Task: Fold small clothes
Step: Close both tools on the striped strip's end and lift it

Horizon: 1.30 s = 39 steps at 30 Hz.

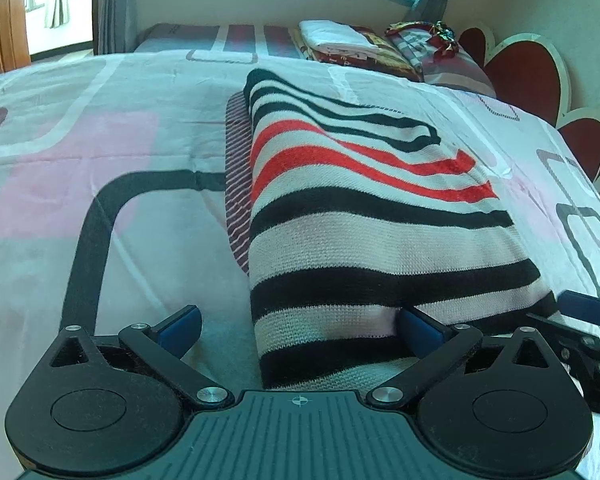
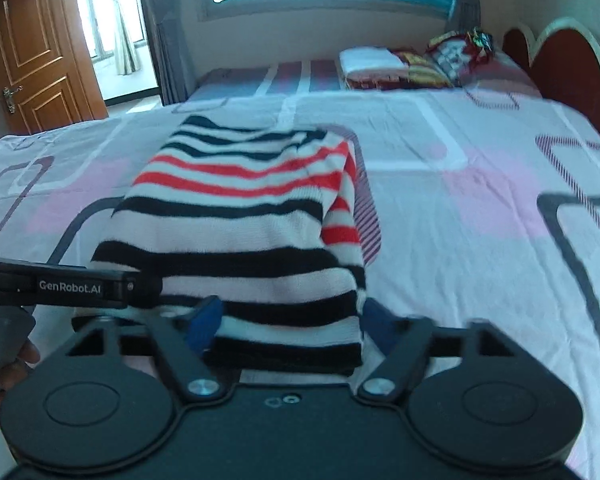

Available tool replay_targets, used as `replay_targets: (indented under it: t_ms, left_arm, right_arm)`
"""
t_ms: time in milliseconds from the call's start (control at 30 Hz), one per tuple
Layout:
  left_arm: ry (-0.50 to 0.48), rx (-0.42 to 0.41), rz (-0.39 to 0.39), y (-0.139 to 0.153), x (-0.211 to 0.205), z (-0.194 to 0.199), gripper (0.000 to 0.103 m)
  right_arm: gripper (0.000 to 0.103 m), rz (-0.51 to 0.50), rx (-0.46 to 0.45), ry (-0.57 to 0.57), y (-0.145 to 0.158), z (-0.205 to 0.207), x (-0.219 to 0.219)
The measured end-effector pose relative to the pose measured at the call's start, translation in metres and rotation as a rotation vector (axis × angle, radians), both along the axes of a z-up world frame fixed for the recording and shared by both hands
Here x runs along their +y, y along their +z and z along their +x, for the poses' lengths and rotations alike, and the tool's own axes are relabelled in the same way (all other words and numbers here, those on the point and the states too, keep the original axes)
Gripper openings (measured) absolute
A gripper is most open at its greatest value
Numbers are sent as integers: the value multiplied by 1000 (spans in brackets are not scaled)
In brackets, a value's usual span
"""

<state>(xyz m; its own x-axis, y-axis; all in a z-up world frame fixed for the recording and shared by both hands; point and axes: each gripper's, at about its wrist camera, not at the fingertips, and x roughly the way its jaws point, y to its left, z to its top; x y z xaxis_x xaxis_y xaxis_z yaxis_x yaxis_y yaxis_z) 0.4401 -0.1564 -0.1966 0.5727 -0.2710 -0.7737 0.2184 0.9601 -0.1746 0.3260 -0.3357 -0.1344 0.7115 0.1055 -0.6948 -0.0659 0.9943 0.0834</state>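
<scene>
1. Left wrist view: striped sweater [image 1: 364, 216] lies folded on the bedsheet [image 1: 100, 184], white/black/red bands, running from centre out toward 1 o'clock; its near hem reaches down between the fingers.
2. Left gripper [image 1: 300, 330] jaws spread wide; left blue pad [image 1: 182, 330] sits on bare sheet, clear of the knit; right blue pad [image 1: 420, 330] is tucked against the hem; not clamped, released.
3. Same view: right gripper's [image 1: 588, 312] blue tip pokes in at 3 o'clock, just beside the sweater's near corner; folded pile [image 1: 340, 38] at 12 o'clock on the far side of the bed; red headboard [image 1: 528, 76] at 2 o'clock.
4. Right wrist view, blurred: sweater [image 2: 240, 232] centre frame; near hem lies between the right gripper's [image 2: 292, 328] fingers.
5. Right jaws apart; left pad [image 2: 204, 326] overlaps the hem, right pad [image 2: 380, 328] just beside its edge; no squeeze visible, released.
6. Same view: left gripper [image 2: 72, 288] enters at 9 o'clock, over the sweater's left hem; a hand [image 2: 8, 368] at 8 o'clock; door [image 2: 32, 52] at 10 o'clock.
</scene>
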Motion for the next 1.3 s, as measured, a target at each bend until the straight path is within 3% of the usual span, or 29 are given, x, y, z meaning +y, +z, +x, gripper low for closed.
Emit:
replay_targets:
  t_ms: [133, 267, 500, 1033, 1300]
  left_arm:
    - [10, -11, -8, 9, 1, 2, 103]
    - [39, -23, -38, 19, 1, 13, 103]
    - [42, -17, 3, 25, -18, 34, 103]
    - [27, -5, -11, 13, -33, 55, 103]
    - [26, 17, -45, 5, -34, 64, 103]
  right_arm:
    - [72, 55, 9, 31, 1, 10, -13]
    - [72, 176, 21, 4, 3, 25, -37]
    - [77, 257, 58, -6, -6, 62, -57]
    - [90, 288, 88, 44, -30, 93, -58]
    - [90, 333, 93, 66, -38, 99, -60]
